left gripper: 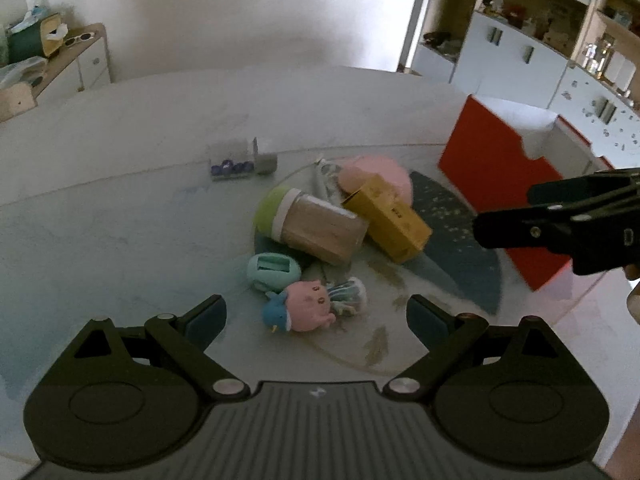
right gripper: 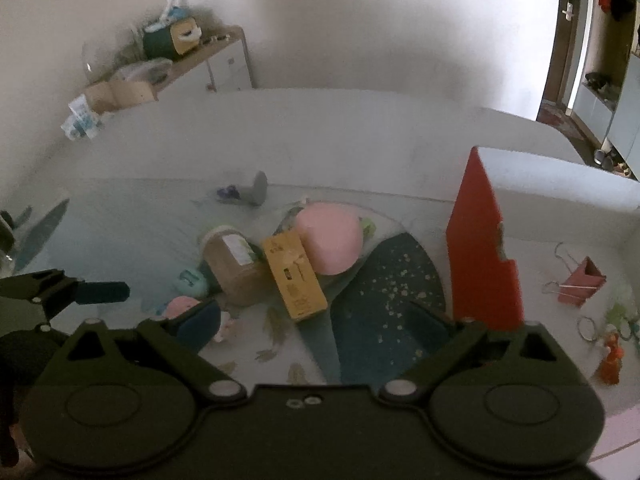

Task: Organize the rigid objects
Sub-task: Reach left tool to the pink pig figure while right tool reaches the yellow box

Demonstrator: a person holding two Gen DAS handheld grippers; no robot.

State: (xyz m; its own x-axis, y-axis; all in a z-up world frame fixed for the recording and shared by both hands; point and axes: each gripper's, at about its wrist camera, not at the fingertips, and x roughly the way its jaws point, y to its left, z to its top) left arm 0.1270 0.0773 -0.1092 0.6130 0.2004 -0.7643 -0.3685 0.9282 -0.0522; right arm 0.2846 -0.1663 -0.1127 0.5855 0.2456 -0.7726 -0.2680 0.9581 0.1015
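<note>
A pile of objects lies on a round patterned tray (left gripper: 460,256): a jar with a green lid (left gripper: 316,228), a yellow box (left gripper: 390,220), a pink round object (left gripper: 380,172), a mint clip-like item (left gripper: 272,270) and a pink and blue toy (left gripper: 304,310). My left gripper (left gripper: 316,320) is open and empty, just short of the toy. My right gripper (right gripper: 316,324) is open and empty, in front of the yellow box (right gripper: 294,276) and the jar (right gripper: 236,268). The right gripper also shows at the right of the left wrist view (left gripper: 560,216).
A red and white open box (left gripper: 504,180) stands to the right of the tray; in the right wrist view (right gripper: 484,256) it holds binder clips (right gripper: 580,284), rings and a small orange figure (right gripper: 610,360). A small clear holder (left gripper: 232,160) with purple items stands behind the pile.
</note>
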